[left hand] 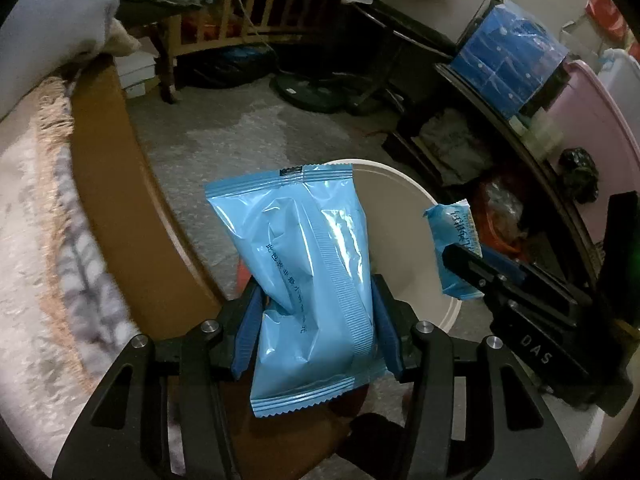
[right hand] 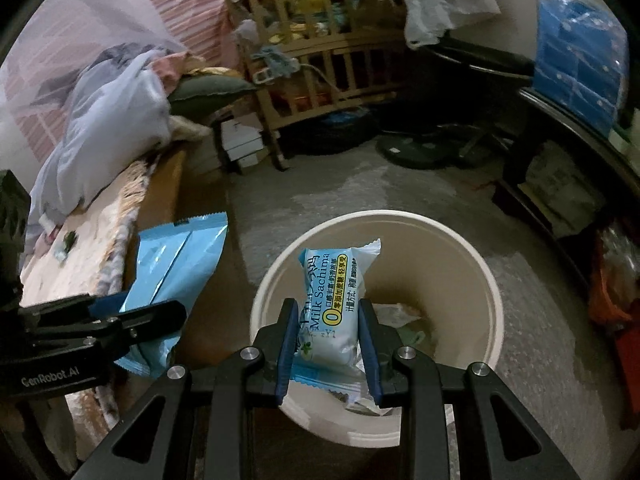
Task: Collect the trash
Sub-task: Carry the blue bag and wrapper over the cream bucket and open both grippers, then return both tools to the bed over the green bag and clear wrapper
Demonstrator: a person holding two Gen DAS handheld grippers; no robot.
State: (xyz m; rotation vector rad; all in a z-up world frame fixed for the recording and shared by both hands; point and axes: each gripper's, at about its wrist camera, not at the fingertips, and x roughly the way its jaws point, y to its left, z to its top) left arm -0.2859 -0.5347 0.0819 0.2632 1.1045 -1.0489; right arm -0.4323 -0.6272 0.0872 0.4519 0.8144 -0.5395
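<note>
My left gripper (left hand: 316,292) is shut on a large plain blue wrapper (left hand: 308,272), which stands upright between the blue pads, near the rim of a cream bucket (left hand: 400,200) on the floor. My right gripper (right hand: 329,312) is shut on a small light-blue "Milk Sachima" snack packet (right hand: 332,300) and holds it over the mouth of the cream bucket (right hand: 480,264). Several scraps of trash lie at the bucket's bottom (right hand: 400,316). In the right wrist view the left gripper (right hand: 156,316) and its blue wrapper (right hand: 176,264) show at the left. The right gripper's packet (left hand: 456,236) shows at the right of the left wrist view.
A bed with a fringed cover (right hand: 108,224) and its wooden side (left hand: 116,208) runs along the left. A wooden crib (right hand: 320,76), a fan base (right hand: 420,152) and dark cluttered shelves (left hand: 500,120) ring the bare concrete floor (right hand: 360,184) beyond the bucket.
</note>
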